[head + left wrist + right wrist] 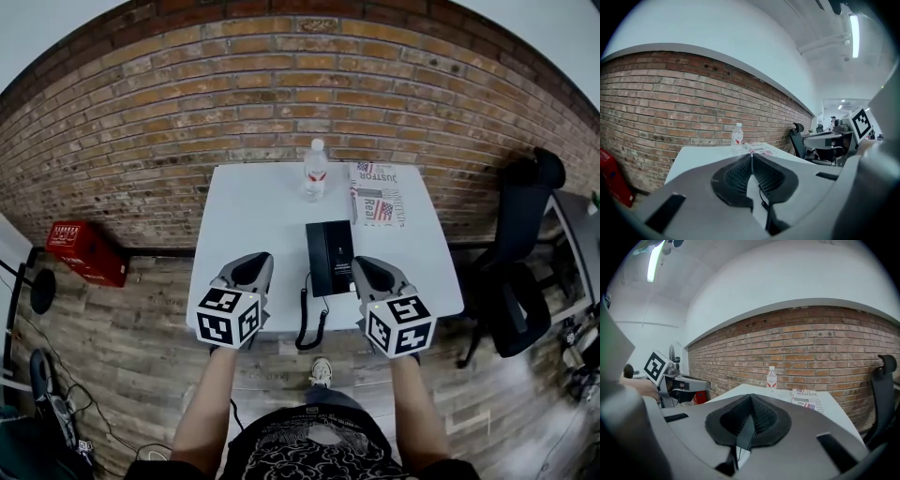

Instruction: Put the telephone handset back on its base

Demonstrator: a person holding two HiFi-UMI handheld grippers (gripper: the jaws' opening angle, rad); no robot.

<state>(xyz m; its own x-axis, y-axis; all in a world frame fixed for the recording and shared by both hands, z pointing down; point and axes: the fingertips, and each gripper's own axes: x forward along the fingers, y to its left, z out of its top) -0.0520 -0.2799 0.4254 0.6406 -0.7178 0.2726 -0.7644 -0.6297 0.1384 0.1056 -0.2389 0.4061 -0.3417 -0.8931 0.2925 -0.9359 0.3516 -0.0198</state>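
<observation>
A black telephone (pixel 330 258) lies on the white table (pixel 253 216), near its front edge. From this height I cannot tell the handset apart from the base. Its coiled black cord (pixel 310 323) hangs in a loop over the front edge. My left gripper (pixel 251 269) hovers at that edge, to the left of the phone, with its jaws shut on nothing. On the phone's right side, my right gripper (pixel 367 272) is shut and empty too. In the left gripper view the pads (pixel 751 157) meet at the tip, and in the right gripper view the pads (pixel 751 399) do the same.
A clear water bottle (pixel 315 171) stands at the table's back edge, with a folded newspaper (pixel 376 195) to its right. A black office chair (pixel 520 272) stands right of the table. A red crate (pixel 86 251) sits on the floor at left. A brick wall runs behind.
</observation>
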